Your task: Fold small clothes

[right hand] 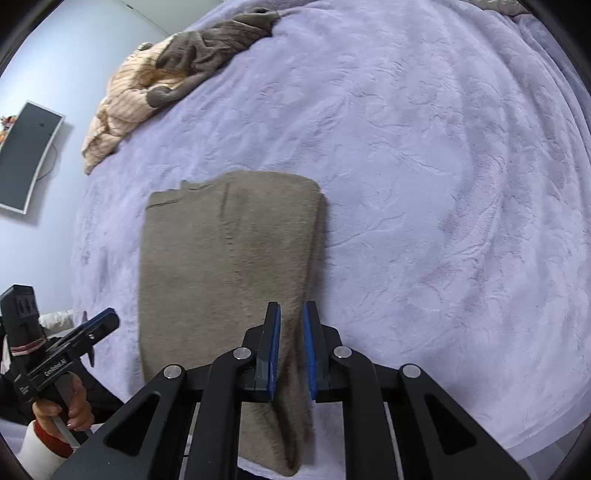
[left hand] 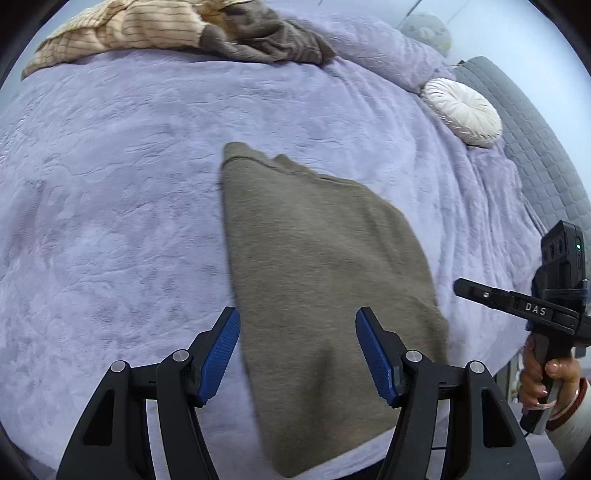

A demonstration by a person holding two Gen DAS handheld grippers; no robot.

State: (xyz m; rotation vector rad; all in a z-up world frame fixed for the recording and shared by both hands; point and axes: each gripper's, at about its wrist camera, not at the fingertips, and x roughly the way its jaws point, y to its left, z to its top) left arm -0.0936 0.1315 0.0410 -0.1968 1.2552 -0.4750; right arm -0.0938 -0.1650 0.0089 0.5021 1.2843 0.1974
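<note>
- Lavender plush blanket (left hand: 110, 184) covers the bed; work area is mid-blanket.
- Left hand-held gripper (left hand: 297, 350): jaws spread wide, holding nothing, hovering over the near end of the garment.
- Right hand-held gripper (right hand: 291, 347): jaws nearly together with a narrow gap, above the garment's right edge (cannot tell if cloth is pinched).
- Grey-brown folded garment (right hand: 225, 266): lies flat as a long panel, near the bed's front edge.
- Far edge: heap of unfolded clothes (left hand: 166, 29); round white cushion (left hand: 463, 110) at right.
</note>
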